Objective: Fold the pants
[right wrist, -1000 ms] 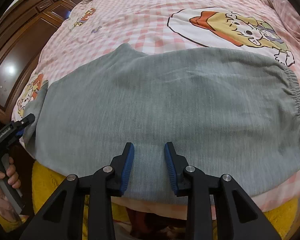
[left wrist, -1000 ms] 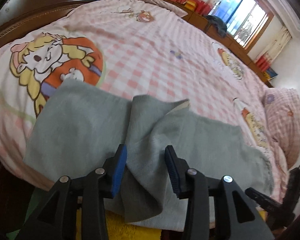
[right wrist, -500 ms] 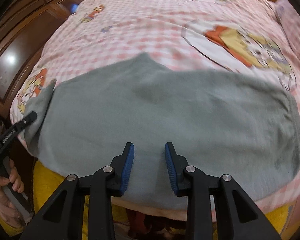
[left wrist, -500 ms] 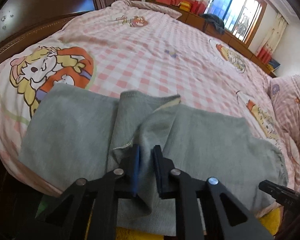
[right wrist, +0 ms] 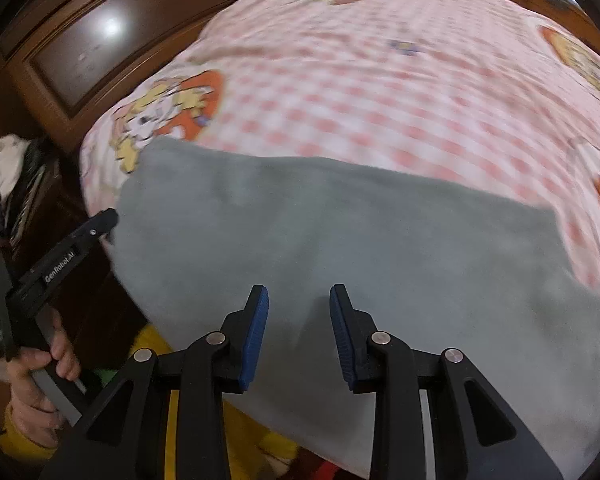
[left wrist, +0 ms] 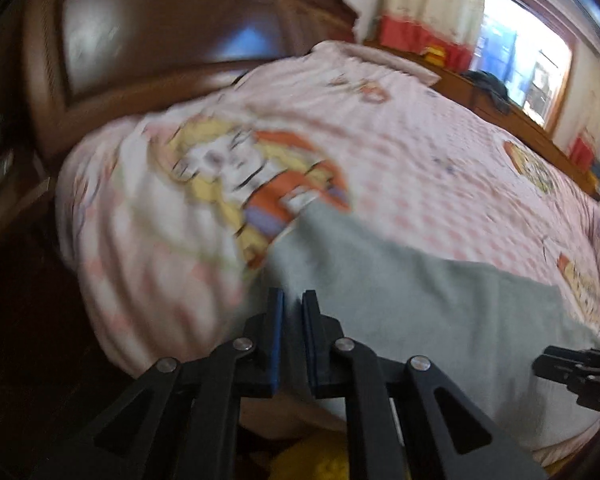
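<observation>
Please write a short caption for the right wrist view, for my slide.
Right hand-held gripper open above grey pants on a pink checked bedspread.

Both grippers are black plastic — the right gripper point(right wrist: 299, 334) shows angular arms with triangular cut-outs, round silver screws at the pivots and ribbed blue pads on its fingers point(right wrist: 255, 336). The left gripper point(left wrist: 292, 340) matches it, and seen at the left edge of the right wrist view it carries white lettering, "GenRobot.AI". At lower left there, the left hand point(right wrist: 40, 384) emerges from a yellow sleeve point(right wrist: 24, 438).
</observation>
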Available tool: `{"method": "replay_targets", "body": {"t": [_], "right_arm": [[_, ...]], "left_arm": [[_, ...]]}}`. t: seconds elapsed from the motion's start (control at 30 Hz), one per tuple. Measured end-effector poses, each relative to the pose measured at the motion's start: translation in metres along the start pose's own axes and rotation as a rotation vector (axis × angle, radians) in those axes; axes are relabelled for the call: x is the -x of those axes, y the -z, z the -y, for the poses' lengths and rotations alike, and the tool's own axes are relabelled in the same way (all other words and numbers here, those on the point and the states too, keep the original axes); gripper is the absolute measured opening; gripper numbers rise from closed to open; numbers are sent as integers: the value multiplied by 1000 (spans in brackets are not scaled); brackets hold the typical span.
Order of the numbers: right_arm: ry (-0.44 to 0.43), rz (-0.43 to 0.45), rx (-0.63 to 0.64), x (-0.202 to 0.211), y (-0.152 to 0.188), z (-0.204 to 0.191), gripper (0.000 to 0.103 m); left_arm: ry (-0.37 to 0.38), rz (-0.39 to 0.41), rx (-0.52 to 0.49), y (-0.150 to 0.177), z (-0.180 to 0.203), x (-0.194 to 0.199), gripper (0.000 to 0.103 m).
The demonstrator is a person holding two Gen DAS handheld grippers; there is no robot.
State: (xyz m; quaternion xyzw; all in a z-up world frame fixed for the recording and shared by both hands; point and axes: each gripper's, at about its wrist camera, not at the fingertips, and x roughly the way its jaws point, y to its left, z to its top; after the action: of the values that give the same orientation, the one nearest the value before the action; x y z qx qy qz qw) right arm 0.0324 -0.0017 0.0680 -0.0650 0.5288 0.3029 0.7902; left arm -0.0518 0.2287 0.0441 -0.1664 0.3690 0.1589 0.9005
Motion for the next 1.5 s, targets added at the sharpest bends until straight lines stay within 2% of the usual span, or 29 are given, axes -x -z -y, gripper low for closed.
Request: {"method": "replay_targets", "body": {"t": [0.07, 0.2, 0.33, 0.47, 0.7, 1.03, 1.07, 1.13, 1.23, 1.5], "right_arm": [[-21, -11, 24, -5, -9, -11, 33], [-78, -18, 79, -18, -31, -35, 33], [-141, -40, 93, -30, -48, -56, 33], [-176, -46, 114, -34, -50, -73, 33], [-150, -42, 37, -34, -40, -58, 33], [-151, -28, -95, -26, -17, -18, 33], [-151, -26, -100, -26, -16, -16, 33], [-153, -21, -115, -23, -12, -10, 33], [-157, -11, -133, -19, -8, -2, 33], [-163, -2, -159, -19, -3, 8, 33]], "left_arm": [[2, -11, 45, 1, -15, -2, 14], [15, -14, 92, 0, -36, 2, 14], [69, -38, 172, 4, -53, 2, 14], [128, -64, 233, 9, -60, 2, 14], [166, -67, 210, 11, -49, 1, 14], [61, 10, 18, 8, -9, 2, 14], [69, 14, 9, 6, -6, 1, 14], [131, 20, 11, 4, 1, 0, 15], [250, 2, 42, 4, 6, -6, 32], [241, -32, 82, 9, 9, -15, 34]]}}
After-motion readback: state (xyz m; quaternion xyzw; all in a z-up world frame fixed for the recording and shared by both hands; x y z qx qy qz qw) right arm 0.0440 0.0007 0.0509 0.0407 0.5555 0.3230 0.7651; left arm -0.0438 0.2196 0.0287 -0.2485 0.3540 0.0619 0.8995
